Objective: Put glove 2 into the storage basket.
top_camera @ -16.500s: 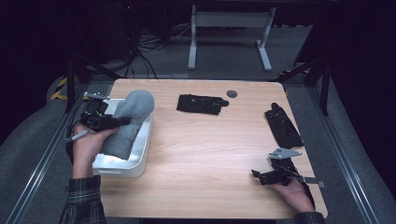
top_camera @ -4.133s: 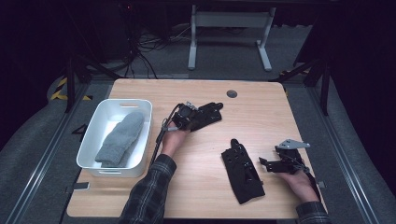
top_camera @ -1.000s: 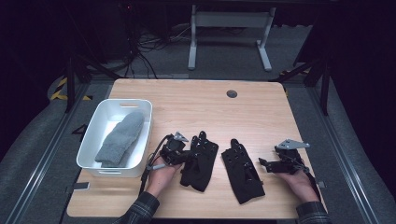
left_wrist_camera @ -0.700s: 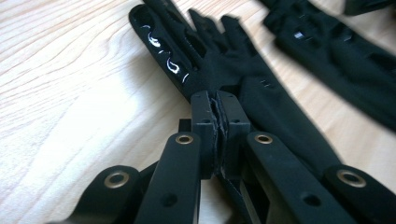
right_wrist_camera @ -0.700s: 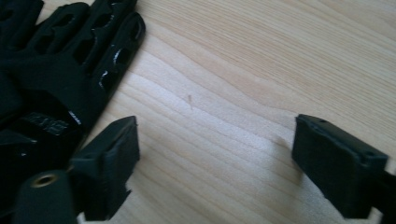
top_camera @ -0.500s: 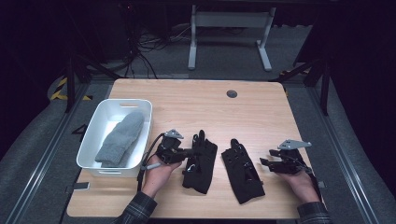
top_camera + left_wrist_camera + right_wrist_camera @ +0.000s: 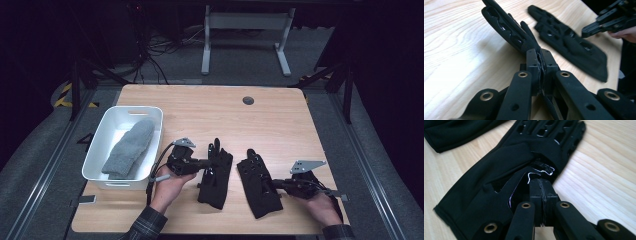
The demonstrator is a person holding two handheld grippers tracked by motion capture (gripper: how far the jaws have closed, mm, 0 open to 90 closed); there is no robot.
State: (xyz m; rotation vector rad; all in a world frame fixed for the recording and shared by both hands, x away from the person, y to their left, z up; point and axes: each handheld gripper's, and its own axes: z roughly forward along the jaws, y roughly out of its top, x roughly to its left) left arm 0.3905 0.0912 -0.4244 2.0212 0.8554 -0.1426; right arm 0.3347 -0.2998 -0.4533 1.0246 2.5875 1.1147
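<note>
left gripper (image 7: 204,162) pinching left glove (image 7: 215,175), right gripper (image 7: 276,183) just clamped on right glove (image 7: 259,182), sock-filled bin (image 7: 95,155) aside

I'm working over a light wooden table (image 7: 200,107) with a round dark grommet (image 7: 248,100) near its far edge. On it to my left sits a white bin (image 7: 98,155) with a grey mitten (image 7: 129,148) inside. Toward the near edge lie two black gloves side by side, just apart, the left glove (image 7: 216,176) and the right glove (image 7: 258,183), fingers pointing away from me.
</note>
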